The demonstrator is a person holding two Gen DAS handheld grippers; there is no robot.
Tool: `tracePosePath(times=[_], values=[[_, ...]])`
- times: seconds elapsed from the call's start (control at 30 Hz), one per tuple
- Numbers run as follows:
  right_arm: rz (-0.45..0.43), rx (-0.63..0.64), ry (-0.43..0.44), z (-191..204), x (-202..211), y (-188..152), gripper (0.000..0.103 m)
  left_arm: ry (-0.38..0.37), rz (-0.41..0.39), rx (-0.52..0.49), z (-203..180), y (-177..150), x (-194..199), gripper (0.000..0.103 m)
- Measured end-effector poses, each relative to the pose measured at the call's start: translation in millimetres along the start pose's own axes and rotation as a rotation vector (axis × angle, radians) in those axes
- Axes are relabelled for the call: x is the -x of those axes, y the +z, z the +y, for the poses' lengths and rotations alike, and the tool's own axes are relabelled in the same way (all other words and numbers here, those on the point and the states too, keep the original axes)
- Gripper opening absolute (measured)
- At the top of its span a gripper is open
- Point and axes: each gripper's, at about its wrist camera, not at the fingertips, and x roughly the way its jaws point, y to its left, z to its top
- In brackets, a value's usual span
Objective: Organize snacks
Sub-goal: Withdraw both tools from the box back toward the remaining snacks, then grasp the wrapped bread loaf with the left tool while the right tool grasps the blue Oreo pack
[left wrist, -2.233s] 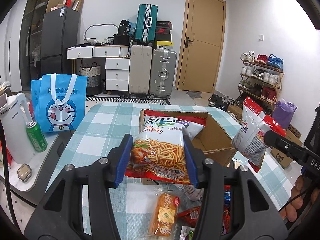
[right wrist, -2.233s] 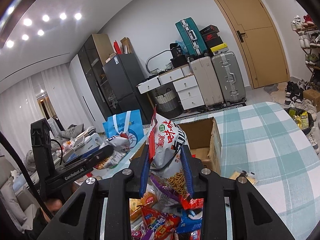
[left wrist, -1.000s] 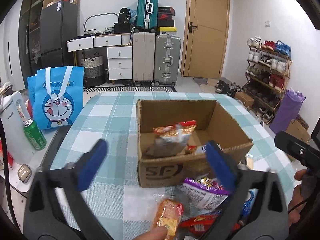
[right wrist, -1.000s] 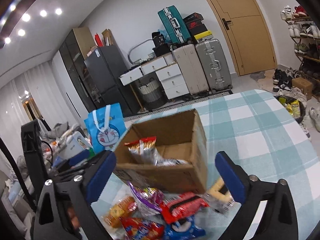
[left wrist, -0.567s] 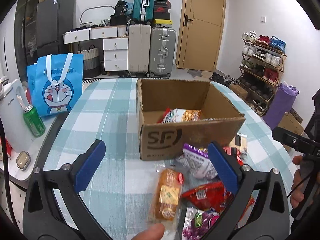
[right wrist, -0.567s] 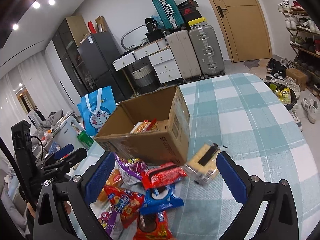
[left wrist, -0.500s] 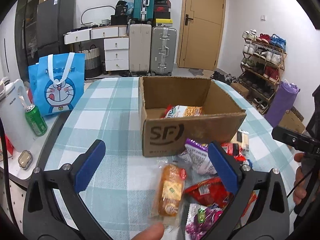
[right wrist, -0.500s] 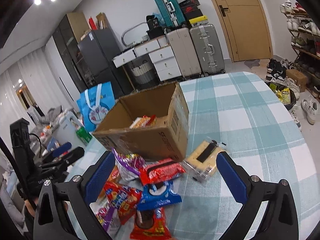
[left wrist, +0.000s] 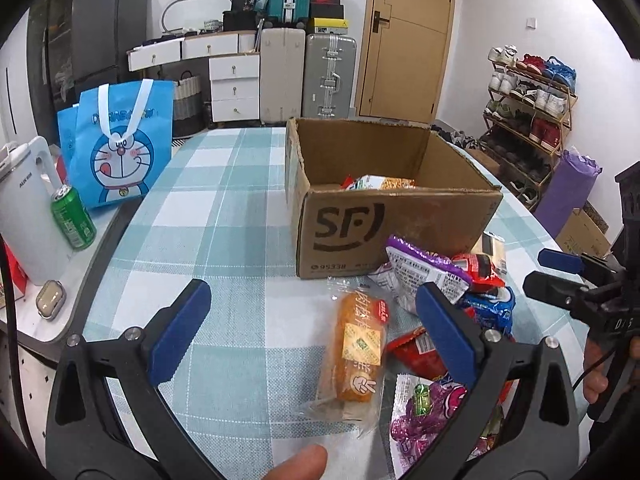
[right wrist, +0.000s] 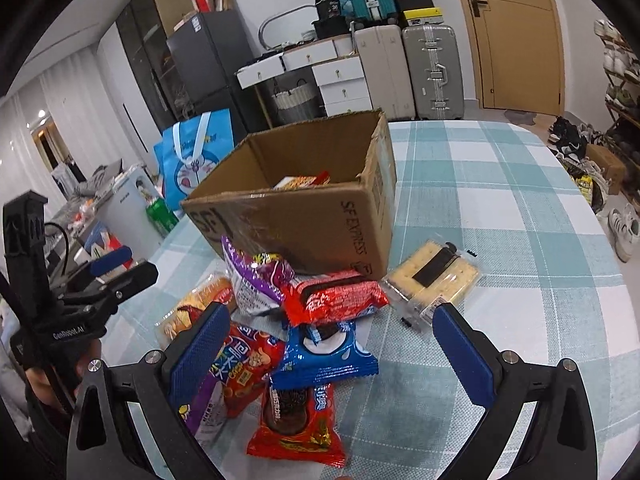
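Left wrist: both claws spread wide; bread packet (left wrist: pixel 357 354) lies lengthwise toward box (left wrist: pixel 384 224).

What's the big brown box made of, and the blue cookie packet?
The box looks like matte brown cardboard: rough torn rims, printed black letters, a shiny tape strip. The blue cookie packet looks like thin glossy plastic film, crinkled and catching light.

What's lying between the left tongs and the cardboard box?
In the left wrist view, only the wrapped orange bread lies between the left tongs and the cardboard box.
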Motion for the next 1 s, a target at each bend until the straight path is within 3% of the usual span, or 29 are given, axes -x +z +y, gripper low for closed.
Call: tracePosePath(times=[0.57, 1.0], values=[[0.092, 0.078, -0.051, 10.6, -28.6, -11.2, 0.103, 0.003, 0.093, -0.065, -12.9, -13.8, -28.5, 0.102], [0.166, 0.084, -0.029, 9.1, -45.8, -19.1, 0.096, 0.01, 0.189, -0.077, -7.1, -22.0, -49.8, 0.102]])
